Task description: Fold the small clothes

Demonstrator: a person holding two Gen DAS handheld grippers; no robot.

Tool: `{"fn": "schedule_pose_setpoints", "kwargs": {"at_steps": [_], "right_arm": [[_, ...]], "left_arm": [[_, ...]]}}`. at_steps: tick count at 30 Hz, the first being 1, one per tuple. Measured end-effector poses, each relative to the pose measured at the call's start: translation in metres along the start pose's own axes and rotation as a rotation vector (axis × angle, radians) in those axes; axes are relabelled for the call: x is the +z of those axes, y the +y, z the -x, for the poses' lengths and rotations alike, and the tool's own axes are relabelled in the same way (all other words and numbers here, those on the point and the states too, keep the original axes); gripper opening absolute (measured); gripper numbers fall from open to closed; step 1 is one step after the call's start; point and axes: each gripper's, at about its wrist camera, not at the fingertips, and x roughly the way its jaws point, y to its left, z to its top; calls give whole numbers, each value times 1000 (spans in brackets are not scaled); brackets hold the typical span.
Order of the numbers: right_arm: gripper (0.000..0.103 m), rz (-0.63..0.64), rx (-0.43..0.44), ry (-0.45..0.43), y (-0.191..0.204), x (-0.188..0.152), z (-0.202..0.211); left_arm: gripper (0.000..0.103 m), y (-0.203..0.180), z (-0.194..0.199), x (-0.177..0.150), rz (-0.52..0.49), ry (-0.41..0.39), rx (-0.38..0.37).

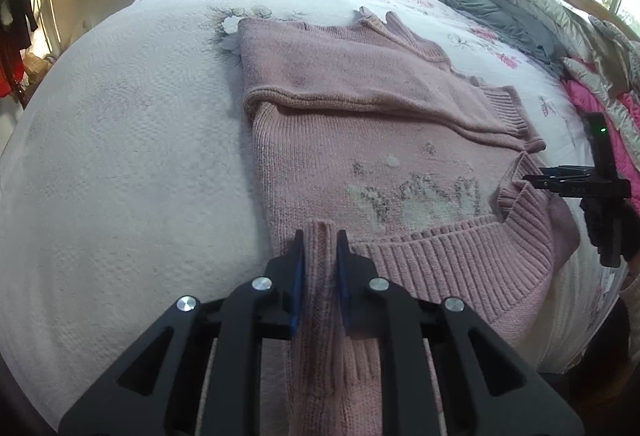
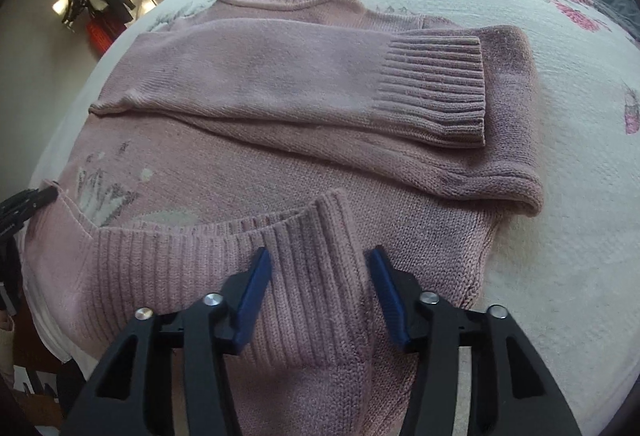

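Observation:
A pink knit sweater [image 1: 360, 140] [image 2: 280, 164] lies flat on the bed, with one sleeve [image 2: 320, 76] folded across its body and the ribbed cuff [image 2: 436, 88] near the far side. My left gripper [image 1: 320, 236] is shut on one corner of the ribbed hem. My right gripper [image 2: 318, 256] is closed on a thick bunch of the hem at the other corner, which stands slightly raised. Each gripper shows at the edge of the other's view: the right gripper [image 1: 528, 178] and the left gripper [image 2: 48, 192].
The white floral bedspread [image 1: 120, 156] [image 2: 560, 196] stretches wide around the sweater. Grey clothing [image 1: 500, 16] and a pink quilted garment [image 1: 600, 108] are piled along the bed's far right side. Windows line the walls behind.

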Motion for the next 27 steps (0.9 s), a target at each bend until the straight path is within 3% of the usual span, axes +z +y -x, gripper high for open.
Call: {"fn": "schedule_pose_setpoints", "kwargs": {"at_steps": [3, 8, 15, 21, 27], "right_arm": [[11, 5, 49, -11, 0, -7, 7], [10, -3, 112, -78, -5, -20, 41], [9, -68, 207, -233, -15, -12, 106], [9, -75, 169, -309, -23, 27, 135], [9, -107, 109, -347, -45, 74, 139]], "left_arm": [[12, -4, -5, -2, -10, -1, 11], [9, -7, 13, -3, -8, -39, -32], [8, -10, 60, 32, 16, -194, -120], [8, -16, 73, 93, 7, -325, -88], [8, -18, 55, 155, -1, -398, -22]]}}
